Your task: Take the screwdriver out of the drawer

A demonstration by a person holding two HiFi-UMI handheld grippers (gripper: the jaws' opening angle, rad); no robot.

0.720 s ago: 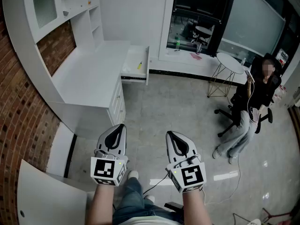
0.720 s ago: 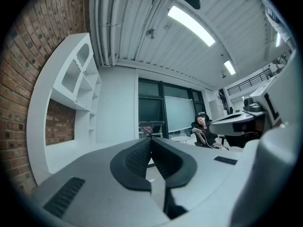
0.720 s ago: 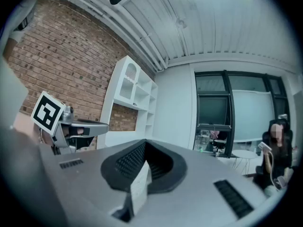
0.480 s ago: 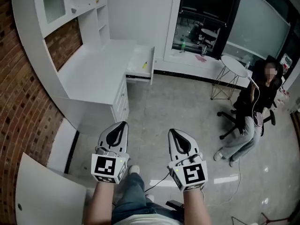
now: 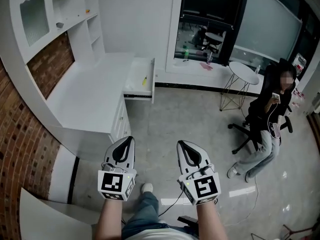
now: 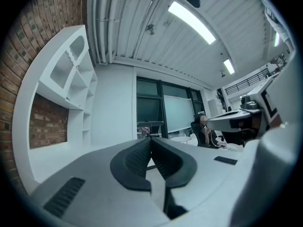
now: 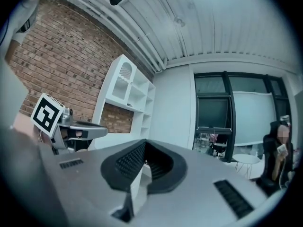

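Ahead, at the far end of the white surface (image 5: 85,91), the drawer (image 5: 136,69) stands pulled out. The yellow-handled screwdriver (image 5: 144,80) lies inside it, toward its right side as the head view shows it. Both tools hang side by side over the grey floor (image 5: 190,114), well apart from the drawer. The left hand-held gripper (image 5: 128,140) has its jaws pressed together with nothing between them, and the left gripper view shows the ribbed pads meeting at the tip. The right hand-held gripper (image 5: 181,144) is likewise pressed together and empty, its pads touching in the right gripper view. White shelves (image 5: 75,14) rise above the surface, against a brick wall (image 5: 25,134). Off to the right a person (image 5: 267,104) sits in an office chair (image 5: 240,127), near a small round table (image 5: 244,68).
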